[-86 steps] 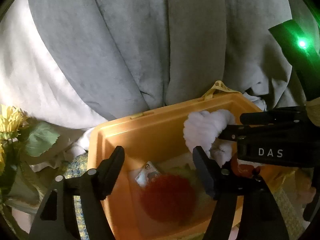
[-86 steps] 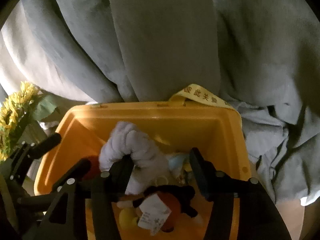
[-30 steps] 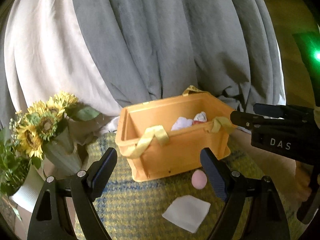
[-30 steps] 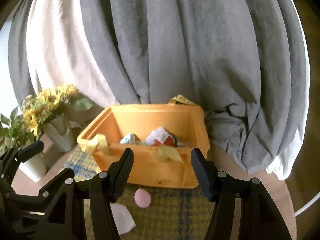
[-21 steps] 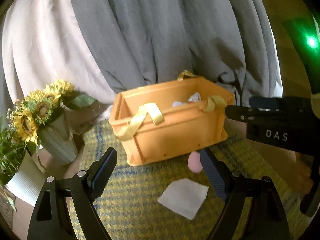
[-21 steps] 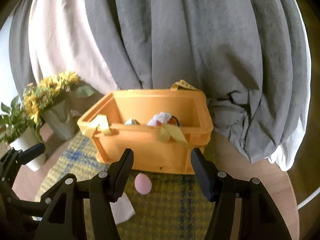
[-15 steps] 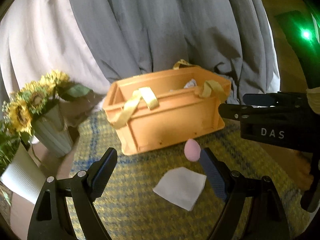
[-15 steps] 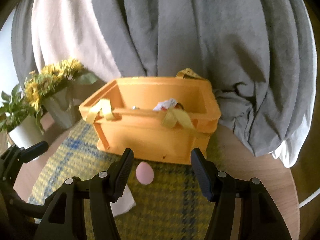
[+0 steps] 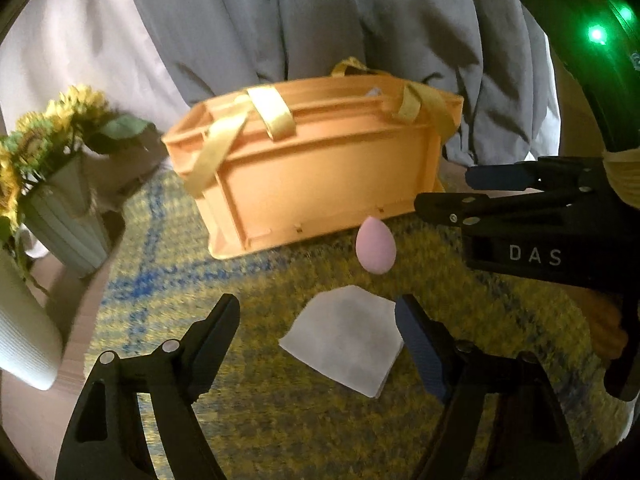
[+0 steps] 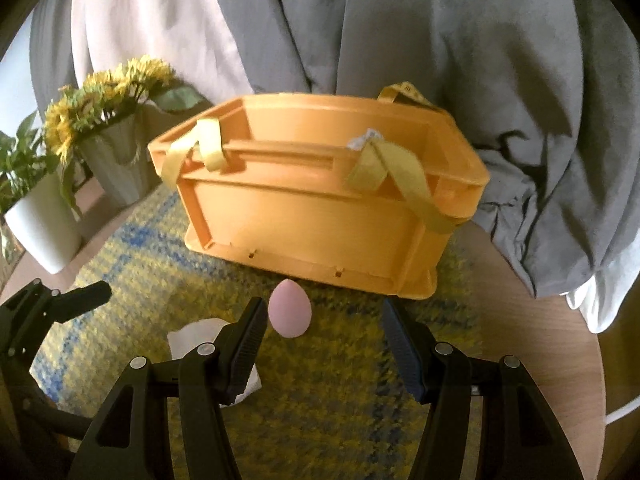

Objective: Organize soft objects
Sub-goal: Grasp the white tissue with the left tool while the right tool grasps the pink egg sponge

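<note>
An orange crate (image 9: 320,168) is taken as the landmark; it stands on a yellow-and-blue plaid mat (image 9: 256,400) laid over a wooden table (image 10: 532,340). Yellow fabric straps (image 9: 276,116) are draped over the crate's rim. A scrap of white material (image 10: 366,138) is seen just above the rim at the right strap, inside the crate; the rest of the contents are hidden by the near wall.

A pink egg-shaped sponge (image 10: 290,308) is seen on the mat just in front of the crate's near wall, close to its base but apart from it. A folded white cloth (image 9: 344,340) lies flat on the mat further forward of the crate, near the sponge and not touching it.

The left gripper (image 9: 318,344) is held in front of the crate, above the white cloth. Its jaws stand wide apart and have just been closing somewhat; the cloth is framed between the fingers but no contact with the pads is observed.

The right gripper (image 10: 322,338) is held in front of the crate, toward its right half. Its jaws are parted and nothing is gripped; the sponge appears just beside the left fingertip (image 10: 250,320), not between the pads. In the left wrist view this gripper is seen from the side, in front of the crate's right end.

To the left of the crate, a ribbed pale vase of sunflowers (image 10: 108,96) and a white pot (image 10: 44,224) with a green plant are noted. Behind the crate, grey and white draped fabric (image 10: 400,32) is noted.
</note>
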The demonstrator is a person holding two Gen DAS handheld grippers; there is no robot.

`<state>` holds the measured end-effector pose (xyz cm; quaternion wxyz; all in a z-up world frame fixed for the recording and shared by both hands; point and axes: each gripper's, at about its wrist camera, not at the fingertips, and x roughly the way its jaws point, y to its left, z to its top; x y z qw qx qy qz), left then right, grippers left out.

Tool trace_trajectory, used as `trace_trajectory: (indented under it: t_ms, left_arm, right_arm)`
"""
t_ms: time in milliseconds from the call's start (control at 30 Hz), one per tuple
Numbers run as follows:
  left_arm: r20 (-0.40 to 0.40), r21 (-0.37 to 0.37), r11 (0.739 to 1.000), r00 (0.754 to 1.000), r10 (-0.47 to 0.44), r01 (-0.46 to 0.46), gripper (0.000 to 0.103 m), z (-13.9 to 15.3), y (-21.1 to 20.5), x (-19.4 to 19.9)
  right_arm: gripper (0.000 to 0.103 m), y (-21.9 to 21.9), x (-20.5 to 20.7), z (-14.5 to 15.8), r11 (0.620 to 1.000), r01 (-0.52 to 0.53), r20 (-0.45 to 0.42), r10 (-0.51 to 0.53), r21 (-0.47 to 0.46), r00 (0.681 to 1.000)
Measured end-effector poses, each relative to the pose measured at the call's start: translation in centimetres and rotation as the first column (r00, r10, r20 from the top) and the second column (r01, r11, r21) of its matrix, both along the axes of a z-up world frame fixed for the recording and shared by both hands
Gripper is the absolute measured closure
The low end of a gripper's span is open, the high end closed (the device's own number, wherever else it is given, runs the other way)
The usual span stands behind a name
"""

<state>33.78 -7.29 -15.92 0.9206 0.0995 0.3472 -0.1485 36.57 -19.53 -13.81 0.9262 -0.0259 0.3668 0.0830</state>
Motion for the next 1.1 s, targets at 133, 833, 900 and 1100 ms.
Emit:
trace_trajectory:
  t_ms: [133,833,900,1100]
  left_arm:
    - [-0.049,-0.004,1.0,0.999,-0.012,0.012,0.027,-1.5,-0.1,1.2]
    - [-0.193,-0.06,0.998,0.98,-0.042,0.031,0.057,-5.4,-0.3,4.4]
    - [-0.195,-0.065,0.998,0.98,-0.038,0.026,0.067,-5.4,-0.2,4.4]
    - [-0.196,-0.078,0.997,0.98,-0.043,0.028,0.089,-5.2,0.0,4.2]
  right_arm:
    - [0.043,0.1,1.0,-1.1,1.0,-0.014,-0.023,0.014,-0.006,1.0]
    - [0.043,1.8,5.8,-5.4,0.995,-0.084,-0.132,0.092,0.06,0.987]
    - [0.045,1.9,6.0,-5.7,0.995,-0.082,-0.142,0.09,0.061,0.986]
    - [0.067,1.9,5.8,-5.9,0.993,-0.087,-0.152,0.098,0.082,0.983]
